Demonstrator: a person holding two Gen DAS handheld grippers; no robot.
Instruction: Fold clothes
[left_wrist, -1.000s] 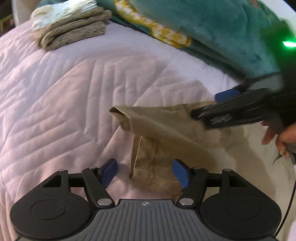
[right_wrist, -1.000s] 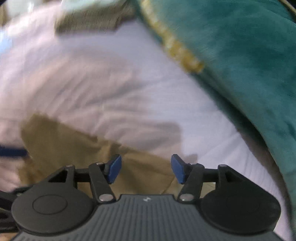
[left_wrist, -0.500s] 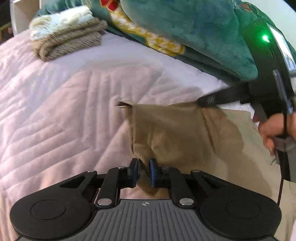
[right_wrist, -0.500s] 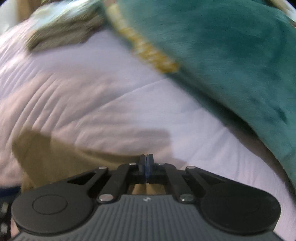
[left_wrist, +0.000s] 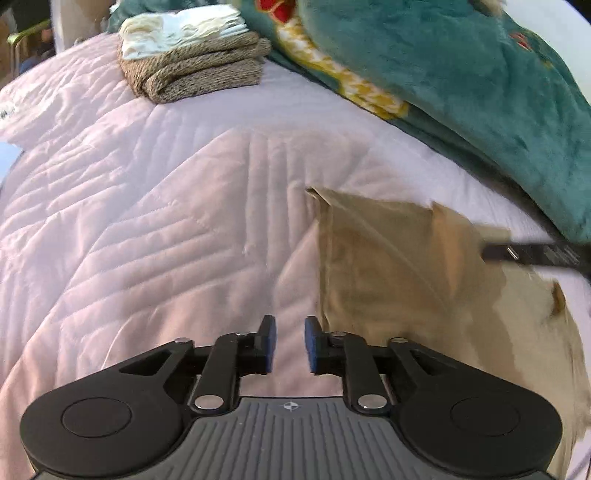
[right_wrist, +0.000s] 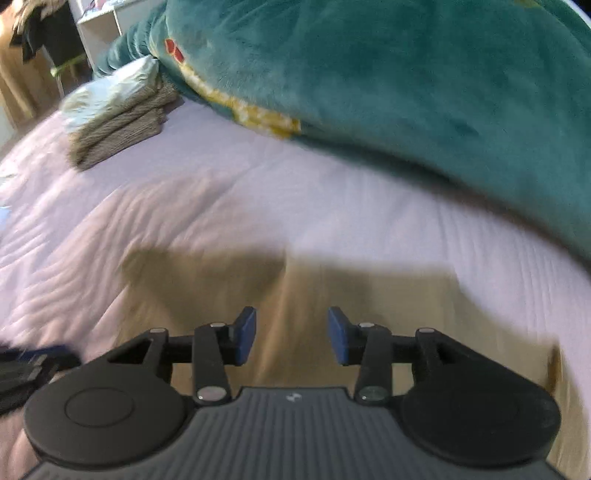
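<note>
Two grippers opening, both empty, over one tan garment on the bed.
Left gripper (left_wrist: 287, 343) has fingers spreading over quilt (left_wrist: 155, 236); tan garment (left_wrist: 399, 266) lies at its two o'clock, long axis rightward. Right gripper (right_wrist: 291, 338), fingers spreading, hovers directly above it, nearer.

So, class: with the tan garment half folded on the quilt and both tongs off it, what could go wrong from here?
1. Both the left tongs and right tongs are opening with nothing between them, so the tan garment may spring unfolded.
2. Its raised corner could leave a crooked fold.
3. The teal blanket lies close and might snag.
</note>
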